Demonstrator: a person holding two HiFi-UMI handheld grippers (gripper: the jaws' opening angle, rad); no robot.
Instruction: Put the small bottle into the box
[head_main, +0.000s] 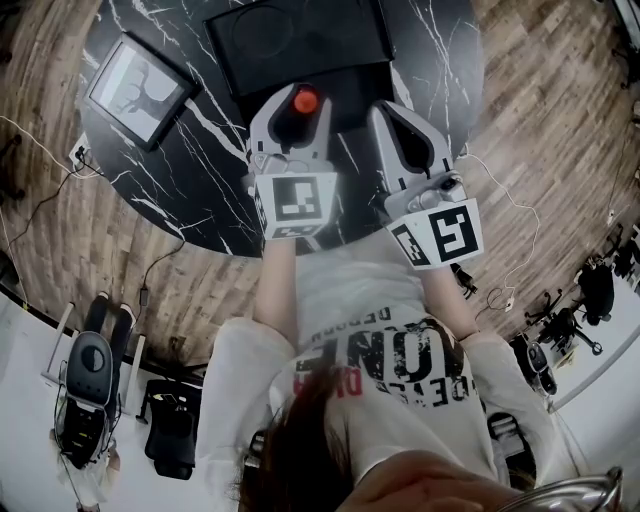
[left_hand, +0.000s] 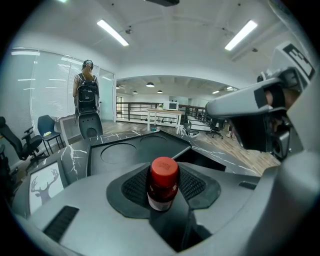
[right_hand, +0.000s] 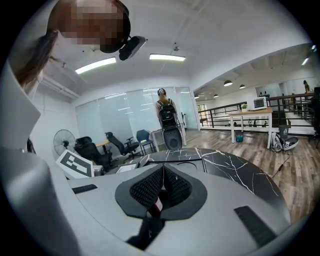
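Showing both grippers held side by side, tilted slightly downward over the black marble surface (head_main: 190, 170). The left gripper (head_main: 293, 100) pinched the one small bottle (head_main: 305, 101) at the near edge of the one box (head_main: 300, 40). The right gripper (head_main: 408, 130) had its jaws pressed together. One framed picture (head_main: 138, 88) lay to the left.

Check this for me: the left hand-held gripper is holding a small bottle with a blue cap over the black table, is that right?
Not quite. The cap is red, not blue, as the left gripper view shows plainly. The rest holds: the left hand-held gripper is holding the small bottle over the black table.
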